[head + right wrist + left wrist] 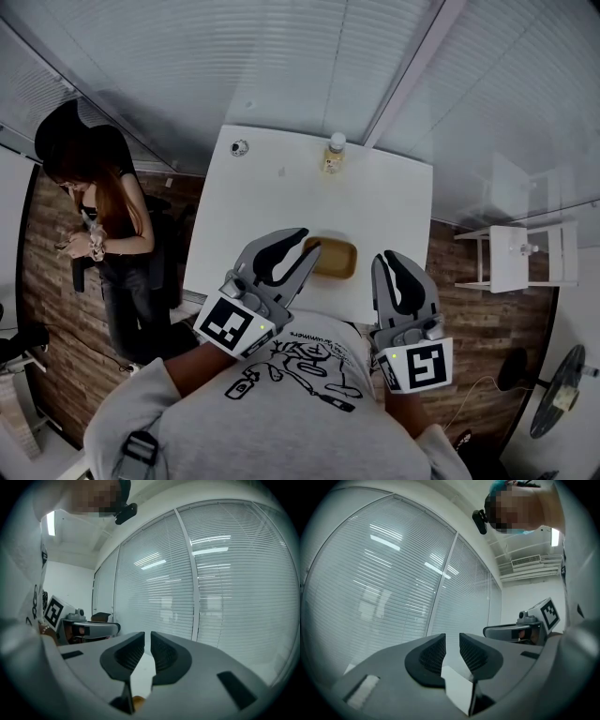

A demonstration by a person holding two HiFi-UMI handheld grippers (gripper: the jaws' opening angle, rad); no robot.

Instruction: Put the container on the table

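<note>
Container [334,258] sits flat on table [281,187], near your edge, between both tools. Left gripper [313,240] narrow, empty, tips at its rim, contact unclear. Right gripper [394,261] near-closed, empty. Looks placed: back straight off, don't nudge.

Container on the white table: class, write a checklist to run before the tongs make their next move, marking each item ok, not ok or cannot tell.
1. Container sits flat on the table: ok.
2. Left tongs empty, jaws slightly apart: ok.
3. Right tongs empty, jaws slightly apart: ok.
4. Bottle upright at the far edge, well apart from the container: ok.
5. Left tongs clear of the container's rim: cannot tell; they overlap in the head view.
</note>
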